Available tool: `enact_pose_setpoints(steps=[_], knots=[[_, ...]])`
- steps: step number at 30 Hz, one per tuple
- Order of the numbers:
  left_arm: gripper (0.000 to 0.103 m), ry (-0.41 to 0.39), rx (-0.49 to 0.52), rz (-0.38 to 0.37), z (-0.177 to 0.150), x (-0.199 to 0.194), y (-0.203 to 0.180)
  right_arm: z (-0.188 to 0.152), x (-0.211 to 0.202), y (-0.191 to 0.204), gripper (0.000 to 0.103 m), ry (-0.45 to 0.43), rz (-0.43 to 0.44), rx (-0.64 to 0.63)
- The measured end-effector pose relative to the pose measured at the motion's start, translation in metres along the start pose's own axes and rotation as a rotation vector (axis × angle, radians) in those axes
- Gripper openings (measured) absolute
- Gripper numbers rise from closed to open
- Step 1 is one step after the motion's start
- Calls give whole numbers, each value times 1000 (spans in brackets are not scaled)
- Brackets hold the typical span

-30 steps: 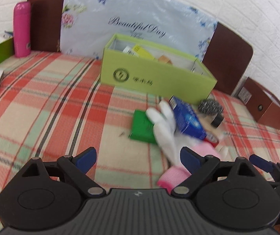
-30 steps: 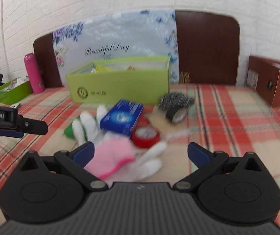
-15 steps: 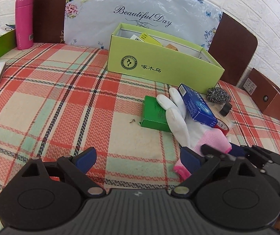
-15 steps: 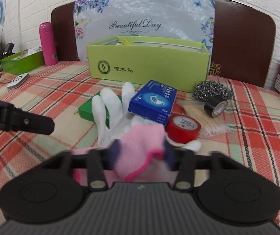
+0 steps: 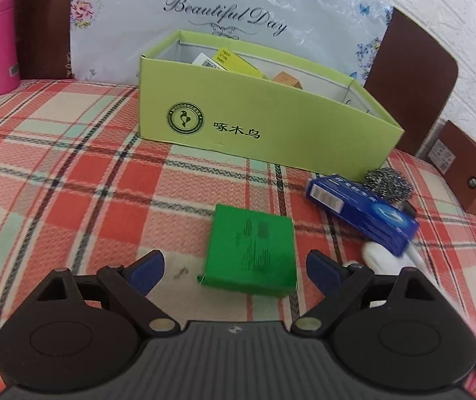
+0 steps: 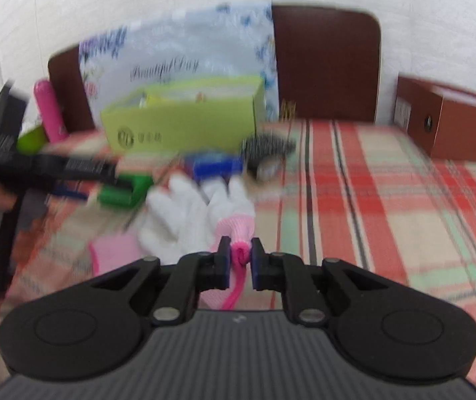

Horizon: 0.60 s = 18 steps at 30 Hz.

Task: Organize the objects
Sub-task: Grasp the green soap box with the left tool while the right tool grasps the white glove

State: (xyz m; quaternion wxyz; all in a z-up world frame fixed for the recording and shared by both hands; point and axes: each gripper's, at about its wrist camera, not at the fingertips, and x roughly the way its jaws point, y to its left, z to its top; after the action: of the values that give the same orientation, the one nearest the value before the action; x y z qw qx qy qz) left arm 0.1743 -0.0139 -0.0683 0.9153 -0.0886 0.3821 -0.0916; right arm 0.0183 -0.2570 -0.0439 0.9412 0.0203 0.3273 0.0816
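Right gripper (image 6: pixel 239 260): jaws clamped on the pink cuff of a glove (image 6: pixel 234 213), which hangs off the jaws above the table (image 6: pixel 388 200); a second glove (image 6: pixel 171 220) lies just beside it. Glove looks soft, light and floppy, so the bunched cuff is the sensible hold and the fingers will likely dangle. Left gripper (image 5: pixel 234 266): jaws wide apart, empty, straddling a green box (image 5: pixel 251 253) on the table. That box looks stiff and light; grip across its side edges. Half a second earlier the right jaws were only closing round the cuff, and the gloves lay over the green box; now it is uncovered. Yellow-green box (image 5: pixel 254 116) stands behind, open.
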Motion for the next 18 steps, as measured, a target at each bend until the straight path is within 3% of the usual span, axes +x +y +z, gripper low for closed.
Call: enact_pose_setpoints(steps=[3,5,6,7,8,13,18], knots=[[95,-10,61,31,6,15,-11,-19,1,2,15,89,44,-6],[94,-10,121,70,7,22,-17,-27,1,9,37,107,33,-36],[91,-15,149,80,5,23,-17,-27,1,11,59,100,11,-41],[80,-22,167,90,3,20,-17,-26,0,14,66,76,-12,-41],[64,-30,181,89,0,16,-14,-24,-1,15,68,52,-20,-47],[63,19,161,7,-17,-16,5,-7,20,22,74,32,2,-109],[65,39,143,-1,-47,-52,20,-7,42,26,74,58,3,-117]])
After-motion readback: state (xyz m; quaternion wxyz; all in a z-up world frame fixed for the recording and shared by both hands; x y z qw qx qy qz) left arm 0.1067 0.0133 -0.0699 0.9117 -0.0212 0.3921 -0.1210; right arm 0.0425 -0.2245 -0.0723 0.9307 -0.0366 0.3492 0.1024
